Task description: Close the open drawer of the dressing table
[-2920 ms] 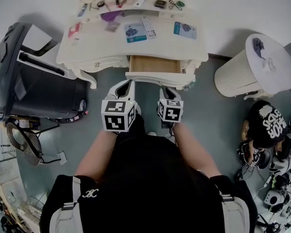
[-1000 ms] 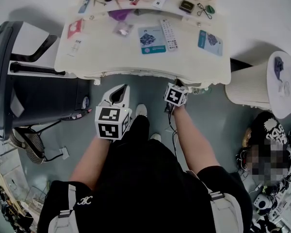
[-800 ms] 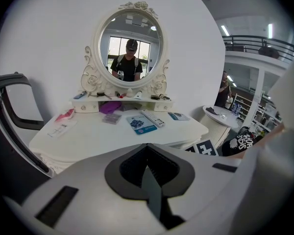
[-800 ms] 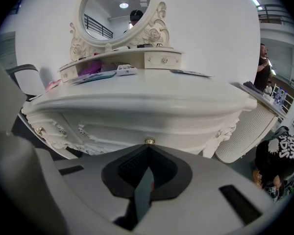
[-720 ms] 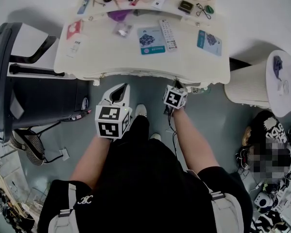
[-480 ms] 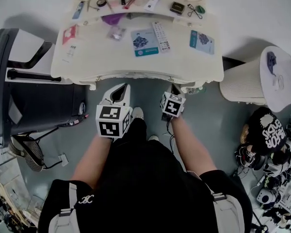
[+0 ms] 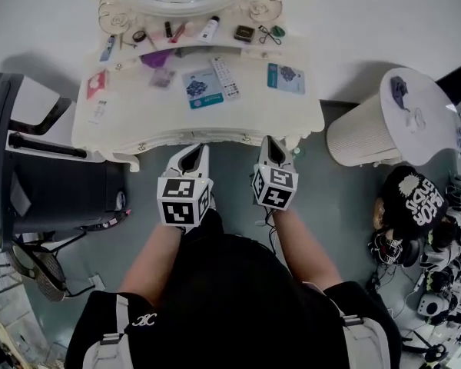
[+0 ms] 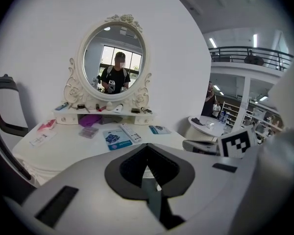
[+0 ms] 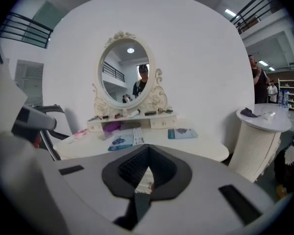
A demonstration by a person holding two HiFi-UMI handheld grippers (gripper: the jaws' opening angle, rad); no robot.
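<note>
The cream dressing table (image 7: 131, 118) stands at the top of the head view, with its drawer front (image 7: 224, 137) flush under the tabletop edge. My left gripper (image 7: 193, 147) points at the table front, just short of it, jaws shut on nothing. My right gripper (image 7: 271, 140) is level with it, its tip at the table's edge, also shut and empty. In the left gripper view the left gripper (image 8: 147, 147) faces the tabletop (image 8: 78, 146) and the oval mirror (image 8: 114, 64). The right gripper (image 9: 146, 150) sees the same table (image 9: 196, 146) from the right.
On the tabletop lie a remote (image 7: 224, 78), two booklets (image 7: 201, 89) and several small cosmetics. A black chair (image 7: 38, 179) stands to the left. A white ribbed round stand (image 7: 380, 121) is at the right, with a black cap (image 7: 416, 198) and loose gear on the floor beyond.
The drawer, open 2.9 s ago, is now shut. My right gripper has drawn back from under the table's edge and stands level with the left one. The view has shifted back.
</note>
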